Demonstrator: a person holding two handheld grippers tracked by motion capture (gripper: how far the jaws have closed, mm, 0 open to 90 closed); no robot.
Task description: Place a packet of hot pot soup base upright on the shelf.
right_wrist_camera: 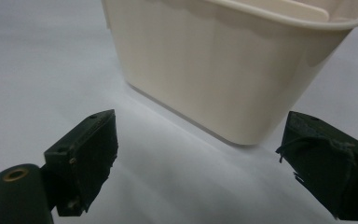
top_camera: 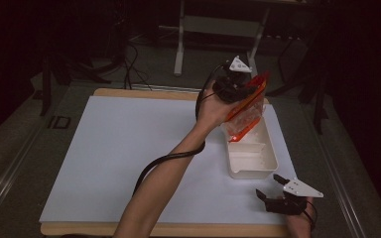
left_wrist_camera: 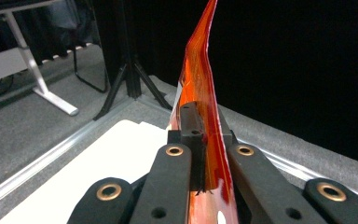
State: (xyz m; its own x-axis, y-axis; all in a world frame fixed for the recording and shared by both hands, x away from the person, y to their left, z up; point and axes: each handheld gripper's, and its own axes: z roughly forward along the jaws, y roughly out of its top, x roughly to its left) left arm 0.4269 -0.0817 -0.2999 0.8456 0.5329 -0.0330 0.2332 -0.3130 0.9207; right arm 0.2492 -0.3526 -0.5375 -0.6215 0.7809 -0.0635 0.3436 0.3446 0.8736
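Left claw (top_camera: 238, 87) grips the orange-rimmed container (top_camera: 245, 111), apparently tipping into the white tub (top_camera: 250, 171); pour slowly; right claw (top_camera: 273, 186) open.

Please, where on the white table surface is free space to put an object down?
The white sheet is bare left of the person's forearm, out to its left edge. It is crowded on the right: the left gripper holds an orange-edged container over the white tub, with the right gripper before it.

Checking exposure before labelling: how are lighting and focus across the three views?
High view: dim, surroundings nearly black, white table sheet readable, orange container glows. Left gripper view: background black at right, near jaws soft, orange container sharp and saturated. Right gripper view: evenly lit, cream tub clear, soft shadow beneath, jaws slightly blurred.
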